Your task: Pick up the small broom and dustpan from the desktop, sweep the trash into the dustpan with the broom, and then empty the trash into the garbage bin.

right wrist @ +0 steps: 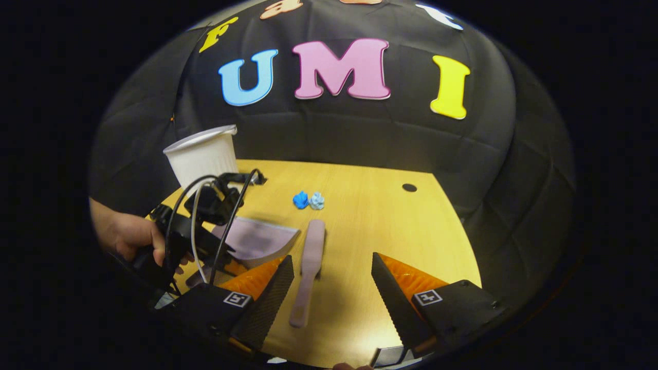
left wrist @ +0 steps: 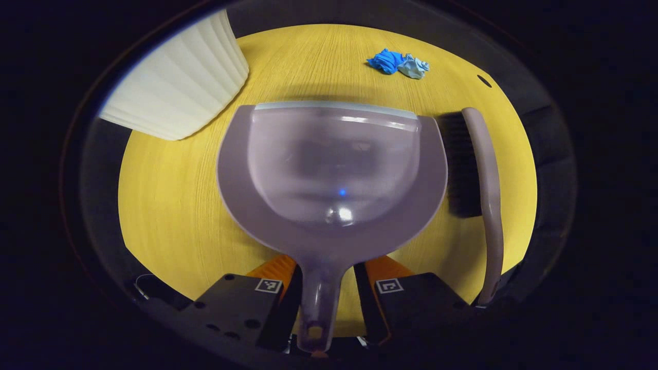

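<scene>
Left gripper view: close, steep down onto dustpan [left wrist: 331, 169]. Right gripper view: higher, farther back; both share table [right wrist: 360, 216].

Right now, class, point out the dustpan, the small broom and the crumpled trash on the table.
dustpan [left wrist: 334, 169]: left gripper view, middle of its scoop.
small broom [right wrist: 310, 267]: right gripper view, on its handle.
crumpled trash [left wrist: 398, 62]: left gripper view, middle of the wads.

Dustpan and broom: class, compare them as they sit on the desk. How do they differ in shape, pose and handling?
The dustpan is a wide scoop; the broom is long and narrow, with dark bristles. The left gripper has a finger on each side of the dustpan's handle; the broom lies on its side on the desk, with the right gripper open above it. Both are the same greyish-mauve plastic.
</scene>
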Demonstrator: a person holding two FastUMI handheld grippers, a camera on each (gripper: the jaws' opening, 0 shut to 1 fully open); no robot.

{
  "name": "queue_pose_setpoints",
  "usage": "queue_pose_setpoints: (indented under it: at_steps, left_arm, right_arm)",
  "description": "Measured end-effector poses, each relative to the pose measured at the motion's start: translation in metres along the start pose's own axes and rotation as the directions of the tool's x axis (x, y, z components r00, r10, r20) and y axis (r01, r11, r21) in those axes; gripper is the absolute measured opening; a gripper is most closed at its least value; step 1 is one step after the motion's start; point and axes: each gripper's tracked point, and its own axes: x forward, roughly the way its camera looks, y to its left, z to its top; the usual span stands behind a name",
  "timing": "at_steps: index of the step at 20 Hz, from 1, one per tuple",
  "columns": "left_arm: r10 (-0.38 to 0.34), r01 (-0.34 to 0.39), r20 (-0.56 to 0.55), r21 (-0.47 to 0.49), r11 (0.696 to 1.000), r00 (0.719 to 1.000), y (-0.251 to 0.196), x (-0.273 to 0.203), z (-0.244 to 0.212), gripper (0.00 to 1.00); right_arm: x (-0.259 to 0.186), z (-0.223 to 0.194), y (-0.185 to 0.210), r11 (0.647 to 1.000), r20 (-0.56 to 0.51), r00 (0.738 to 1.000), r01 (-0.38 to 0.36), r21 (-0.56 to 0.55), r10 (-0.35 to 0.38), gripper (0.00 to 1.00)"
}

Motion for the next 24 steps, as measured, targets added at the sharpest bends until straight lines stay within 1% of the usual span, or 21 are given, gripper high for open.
queue_pose_setpoints:
  at_steps: [1,2,4,5,7,8,9,10,12,13,14,15,16,17,18,19,20,21,22,23,24]
  left_arm:
    - [-0.013,0.013,-0.006,0.016,1.0,1.0,0.001,0.0,-0.001,0.39]
    - [-0.029,0.029,0.0,0.031,0.999,1.0,0.001,-0.002,0.0,0.31]
    - [-0.063,0.062,0.009,0.045,0.997,0.998,0.003,-0.003,-0.001,0.3]
    - [-0.076,0.075,0.012,0.049,0.996,0.997,0.004,-0.003,-0.003,0.29]
    - [-0.102,0.1,0.03,0.062,0.993,0.994,0.006,-0.002,-0.004,0.3]
    - [-0.111,0.108,0.039,0.07,0.992,0.993,0.006,-0.002,-0.004,0.3]
    - [-0.119,0.115,0.047,0.078,0.99,0.992,0.007,-0.001,-0.004,0.3]
    - [-0.126,0.121,0.056,0.086,0.989,0.99,0.007,-0.001,-0.004,0.3]
    - [-0.146,0.137,0.074,0.107,0.985,0.987,0.008,-0.001,-0.005,0.3]
    - [-0.157,0.147,0.081,0.119,0.982,0.984,0.009,-0.002,-0.006,0.3]
    - [-0.169,0.157,0.085,0.13,0.979,0.982,0.01,-0.001,-0.006,0.3]
    - [-0.181,0.168,0.088,0.141,0.976,0.98,0.01,-0.002,-0.007,0.3]
    - [-0.191,0.177,0.088,0.151,0.973,0.978,0.01,-0.001,-0.007,0.3]
    - [-0.199,0.184,0.088,0.158,0.97,0.976,0.011,-0.002,-0.008,0.3]
    - [-0.204,0.188,0.088,0.163,0.968,0.975,0.011,-0.002,-0.008,0.3]
    - [-0.207,0.19,0.085,0.169,0.967,0.975,0.012,-0.002,-0.008,0.3]
    - [-0.208,0.191,0.082,0.174,0.966,0.975,0.012,-0.002,-0.009,0.3]
    - [-0.208,0.192,0.076,0.182,0.964,0.975,0.012,-0.001,-0.009,0.3]
    - [-0.207,0.192,0.067,0.188,0.963,0.976,0.013,-0.002,-0.009,0.29]
    - [-0.206,0.191,0.059,0.193,0.962,0.977,0.013,-0.002,-0.01,0.3]
    - [-0.203,0.189,0.053,0.198,0.962,0.978,0.013,-0.002,-0.009,0.3]
  right_arm:
    - [0.008,-0.01,0.006,1.0,-0.058,0.998,-0.022,-0.002,0.022,0.94]
    - [0.016,-0.02,0.012,0.999,-0.127,0.991,-0.036,0.009,0.037,0.99]
    - [0.022,-0.032,0.019,0.998,-0.223,0.973,-0.052,0.045,0.061,1.0]
    - [0.026,-0.036,0.016,0.998,-0.252,0.967,-0.038,0.046,0.049,0.97]
    - [0.035,-0.039,0.016,0.999,-0.307,0.951,-0.017,0.048,0.031,1.0]
    - [0.039,-0.04,0.016,0.998,-0.331,0.943,-0.007,0.06,0.027,0.96]
    - [0.044,-0.041,0.012,0.997,-0.36,0.933,0.014,0.075,0.014,1.0]
    - [0.053,-0.045,0.01,0.995,-0.391,0.921,0.034,0.091,0.004,1.0]
    - [0.067,-0.058,0.002,0.993,-0.459,0.888,0.089,0.078,-0.043,1.0]
    - [0.073,-0.068,0.001,0.992,-0.498,0.864,0.11,0.063,-0.065,0.95]
    - [0.078,-0.074,0.001,0.991,-0.524,0.849,0.119,0.061,-0.07,1.0]
    - [0.083,-0.081,0.002,0.988,-0.555,0.829,0.135,0.08,-0.069,1.0]
    - [0.088,-0.089,0.003,0.984,-0.583,0.81,0.145,0.104,-0.058,0.95]
    - [0.093,-0.097,0.005,0.981,-0.611,0.79,0.159,0.109,-0.06,0.99]
    - [0.096,-0.103,0.004,0.981,-0.634,0.77,0.167,0.101,-0.066,0.94]
    - [0.1,-0.108,0.004,0.981,-0.646,0.759,0.177,0.084,-0.082,0.97]
    - [0.103,-0.113,0.005,0.98,-0.659,0.747,0.182,0.076,-0.088,0.86]
    - [0.103,-0.117,0.009,0.982,-0.677,0.732,0.174,0.078,-0.076,0.9]
    - [0.111,-0.122,0.011,0.98,-0.67,0.739,0.176,0.094,-0.068,0.81]
    - [0.108,-0.11,0.011,0.978,-0.664,0.745,0.184,0.102,-0.071,0.76]
    - [0.112,-0.111,0.011,0.975,-0.661,0.748,0.182,0.125,-0.055,0.61]
